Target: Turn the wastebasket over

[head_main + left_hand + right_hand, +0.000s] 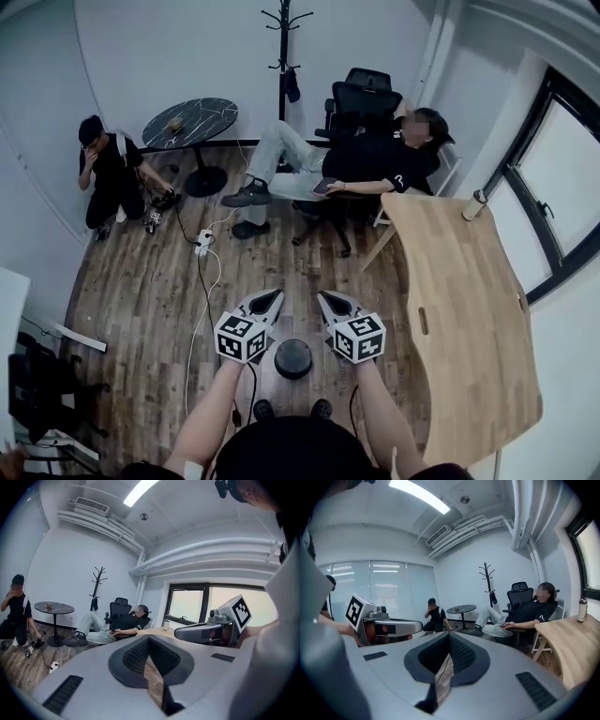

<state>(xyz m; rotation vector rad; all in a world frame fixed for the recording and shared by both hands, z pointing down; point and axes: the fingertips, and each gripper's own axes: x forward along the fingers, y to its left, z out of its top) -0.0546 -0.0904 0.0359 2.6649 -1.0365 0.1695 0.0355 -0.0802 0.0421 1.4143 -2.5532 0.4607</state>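
We're holding L gripper & R gripper side by side above the wood floor. Both jaw pairs are pressing fully together w/ nothing btwn them. The black wastebasket is sitting on the floor below, btwn the two grippers, just ahead of our shoes, w/ neither gripper gripping it.

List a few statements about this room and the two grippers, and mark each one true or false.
1. The left gripper and the right gripper are both shut and empty. True.
2. A bottle stands on the wooden table. True.
3. The round table stands right beside the wooden table. False: it stands across the room by the white wall, near the crouching person.
4. The power strip lies on the wooden table. False: it lies on the floor.
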